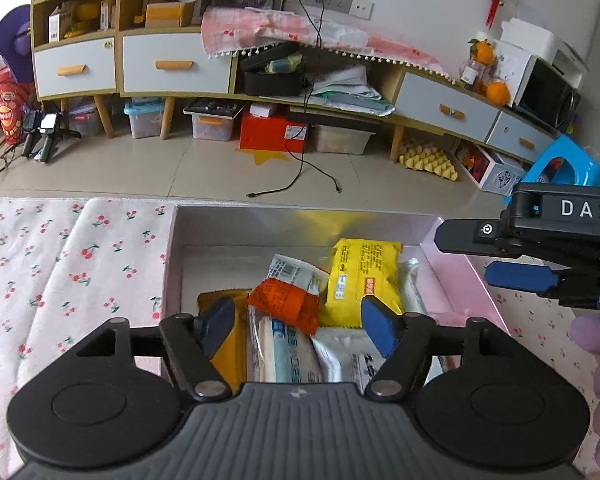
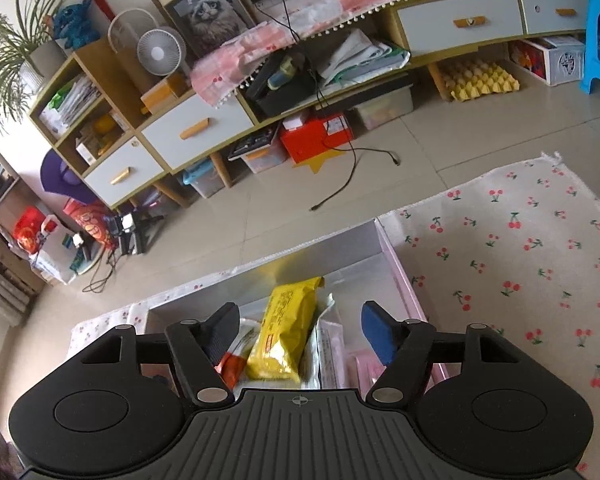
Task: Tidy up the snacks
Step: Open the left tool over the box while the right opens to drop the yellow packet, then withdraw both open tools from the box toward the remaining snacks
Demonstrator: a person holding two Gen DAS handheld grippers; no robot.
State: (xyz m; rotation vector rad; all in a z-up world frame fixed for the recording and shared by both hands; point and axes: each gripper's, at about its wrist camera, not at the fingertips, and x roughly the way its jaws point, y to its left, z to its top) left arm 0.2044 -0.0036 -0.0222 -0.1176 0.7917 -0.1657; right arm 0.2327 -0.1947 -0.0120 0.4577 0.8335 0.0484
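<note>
The snack packets (image 1: pixel 340 280) lie in the box (image 1: pixel 172 264) under both tools; left tool (image 1: pixel 298 326) and right tool (image 2: pixel 300 330) stand half open, holding nothing.

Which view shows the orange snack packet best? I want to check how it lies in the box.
The left wrist view: the orange snack packet lies in full sight atop the other snacks in the box, beside the yellow packet. The right wrist view shows only a sliver of it, partly behind that gripper's left finger.
</note>
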